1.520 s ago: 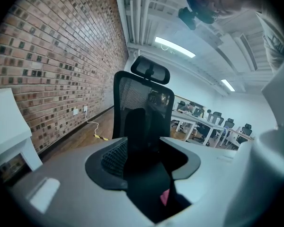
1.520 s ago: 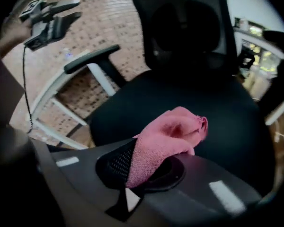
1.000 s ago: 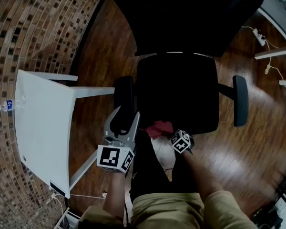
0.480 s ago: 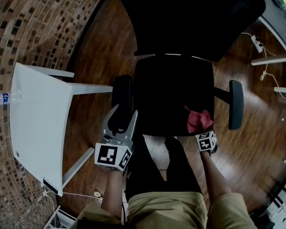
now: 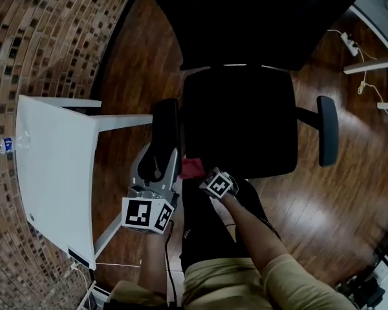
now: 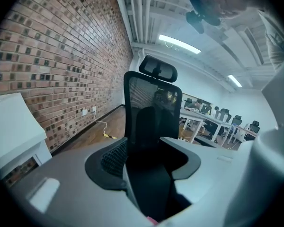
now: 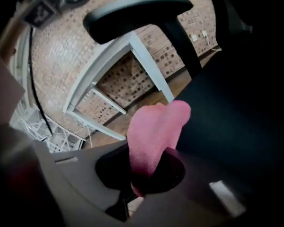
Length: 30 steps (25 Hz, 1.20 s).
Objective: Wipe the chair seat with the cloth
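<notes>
Table (image 5: 58, 166) in white stands left of a black office chair on a wood floor. Beside it the left claw (image 5: 160, 155), jaws apart and holding nothing, hovers at the near end of the chair's armrest (image 5: 167, 124). Just to its right, the right claw (image 5: 202, 175), clamped on a pink cloth (image 5: 193, 167), holds it at the near left corner of the chair seat (image 5: 239, 121).
</notes>
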Motion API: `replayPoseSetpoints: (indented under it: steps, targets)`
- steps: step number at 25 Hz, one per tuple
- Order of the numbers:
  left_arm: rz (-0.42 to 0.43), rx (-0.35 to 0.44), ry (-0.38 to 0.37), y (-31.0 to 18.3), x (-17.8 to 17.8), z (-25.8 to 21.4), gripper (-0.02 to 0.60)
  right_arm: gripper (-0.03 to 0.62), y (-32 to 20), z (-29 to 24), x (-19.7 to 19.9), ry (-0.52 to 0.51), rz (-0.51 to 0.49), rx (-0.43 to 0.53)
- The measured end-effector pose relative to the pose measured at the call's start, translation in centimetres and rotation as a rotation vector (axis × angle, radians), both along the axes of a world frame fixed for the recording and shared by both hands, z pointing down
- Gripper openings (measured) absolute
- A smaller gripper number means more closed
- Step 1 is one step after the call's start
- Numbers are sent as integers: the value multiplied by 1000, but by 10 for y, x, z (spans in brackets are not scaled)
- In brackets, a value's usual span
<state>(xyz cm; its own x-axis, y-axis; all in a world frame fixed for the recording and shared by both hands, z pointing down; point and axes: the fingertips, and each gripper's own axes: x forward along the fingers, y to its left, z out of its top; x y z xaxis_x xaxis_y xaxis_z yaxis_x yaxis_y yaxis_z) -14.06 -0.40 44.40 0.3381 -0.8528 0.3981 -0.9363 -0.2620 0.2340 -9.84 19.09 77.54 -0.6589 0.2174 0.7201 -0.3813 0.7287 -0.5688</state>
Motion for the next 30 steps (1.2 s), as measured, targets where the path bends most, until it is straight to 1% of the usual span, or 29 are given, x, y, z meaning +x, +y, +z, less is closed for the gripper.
replayPoseSetpoints:
  steps: [2,4,5,7,9,10,12,13,14,15,16,17,18,20,22,25,26,28,30]
  targets:
    - [8,5,1,-4,7,1,191,18,5,4,35,11,-19,-71]
    - [7,12,15,-8,14,1,191,18,4,11,94,86,14,-103]
    - [5,16,24,-8,17,0,191,18,3,14,129,139,37,-101]
    - [0,21,41,-8,23,-2,192,18,4,20,203,284,30,-74]
    - [-3,26,52,-9,30,-3,191,18,10,23,285,472,5,-60]
    - [-2,29,56,-9,34,-5,192,18,11,22,327,570,17,-56]
    - [3,40,59,-12,43,-11,201,18,4,13,409,750,93,-10]
    - [4,48,59,-13,47,-16,201,18,-1,5,445,816,158,24]
    - [3,57,60,-14,49,-22,202,18,-6,-4,472,848,236,48]
    - [-1,67,61,-16,51,-29,201,18,-9,-12,490,840,322,56]
    - [-6,75,59,-16,51,-37,201,18,-12,-20,496,796,404,54]
    - [-12,85,55,-15,51,-45,201,18,-17,-27,492,730,472,51]
    - [-19,97,47,-15,51,-54,201,18,-24,-35,483,655,518,59]
    - [-35,133,22,-17,54,-73,201,18,-50,-49,456,501,552,110]
    - [-55,151,1,-12,61,-91,199,17,-64,-75,420,316,569,159]
    - [-75,145,-8,19,70,-117,198,17,-52,-158,334,-53,647,174]
    - [-75,154,-11,29,71,-129,198,17,-53,-190,305,-168,661,196]
    - [-61,199,-24,39,76,-154,198,17,-74,-256,259,-371,674,256]
    - [-44,252,-31,42,85,-181,198,17,-101,-321,233,-544,648,335]
